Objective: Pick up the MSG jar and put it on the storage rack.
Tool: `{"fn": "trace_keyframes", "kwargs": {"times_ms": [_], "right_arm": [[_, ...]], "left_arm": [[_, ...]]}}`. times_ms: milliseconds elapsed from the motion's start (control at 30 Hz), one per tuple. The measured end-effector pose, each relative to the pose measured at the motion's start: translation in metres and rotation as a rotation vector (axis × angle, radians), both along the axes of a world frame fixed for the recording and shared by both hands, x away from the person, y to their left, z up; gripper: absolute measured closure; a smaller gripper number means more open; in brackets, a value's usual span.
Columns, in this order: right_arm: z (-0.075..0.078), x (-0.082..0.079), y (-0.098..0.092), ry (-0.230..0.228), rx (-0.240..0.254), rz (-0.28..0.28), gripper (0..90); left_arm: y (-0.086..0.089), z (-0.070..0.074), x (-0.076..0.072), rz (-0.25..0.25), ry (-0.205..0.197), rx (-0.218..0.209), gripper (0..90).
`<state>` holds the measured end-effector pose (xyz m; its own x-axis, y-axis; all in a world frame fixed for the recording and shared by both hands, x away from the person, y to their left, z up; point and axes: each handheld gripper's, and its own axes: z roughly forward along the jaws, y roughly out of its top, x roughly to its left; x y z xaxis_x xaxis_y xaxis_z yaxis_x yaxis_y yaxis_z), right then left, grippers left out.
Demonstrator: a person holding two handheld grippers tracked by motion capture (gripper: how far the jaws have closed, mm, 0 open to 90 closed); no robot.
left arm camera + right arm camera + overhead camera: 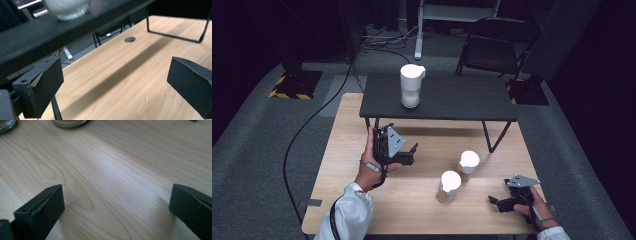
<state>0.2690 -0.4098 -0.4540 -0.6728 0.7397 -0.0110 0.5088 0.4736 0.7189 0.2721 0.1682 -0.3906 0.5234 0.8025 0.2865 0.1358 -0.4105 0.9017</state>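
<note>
- The left tool [404, 152] is held above the wooden desk [347, 165], its jaws wide apart with nothing between them; the left gripper view shows bare wood in the gap.
- Ahead of and above the left tool stands a low black shelf [462, 100] on thin metal legs, and on it, well apart from that tool, a tall jar [411, 86] filled with something white.
- The right tool [502, 202] lies low near the desk's near right corner, its jaws also wide apart and holding nothing.
- Two smaller white-topped jars stand on the desk between the two tools: one jar [449, 186] near the right tool's open end, the other jar [468, 162] just beyond the first.
- In the right gripper view, the glass bases of both jars show at the top edge, well ahead of the jaws.
</note>
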Motion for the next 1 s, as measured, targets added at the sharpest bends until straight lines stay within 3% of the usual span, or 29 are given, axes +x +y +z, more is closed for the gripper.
{"fn": "trace_keyframes", "kwargs": {"times_ms": [100, 300, 367, 700, 733, 1000], "right_arm": [[0.0, 0.0, 0.0, 0.0, 0.0, 0.0, 0.0], [0.0, 0.0, 0.0, 0.0, 0.0, 0.0, 0.0], [0.0, 0.0, 0.0, 0.0, 0.0, 0.0, 0.0], [0.0, 0.0, 0.0, 0.0, 0.0, 0.0, 0.0], [0.0, 0.0, 0.0, 0.0, 0.0, 0.0, 0.0], [0.0, 0.0, 0.0, 0.0, 0.0, 0.0, 0.0]], "left_arm": [[0.0, -0.004, -0.002, 0.002, 0.012, 0.01, 0.3], [-0.005, -0.015, -0.01, -0.003, 0.028, 0.08, 0.3], [-0.005, -0.016, -0.01, -0.006, 0.036, 0.082, 0.3], [-0.003, -0.032, -0.017, -0.012, 0.11, 0.139, 0.5], [-0.002, -0.035, -0.018, -0.009, 0.133, 0.149, 0.5], [0.0, -0.046, -0.018, -0.012, 0.21, 0.205, 0.9]]}}
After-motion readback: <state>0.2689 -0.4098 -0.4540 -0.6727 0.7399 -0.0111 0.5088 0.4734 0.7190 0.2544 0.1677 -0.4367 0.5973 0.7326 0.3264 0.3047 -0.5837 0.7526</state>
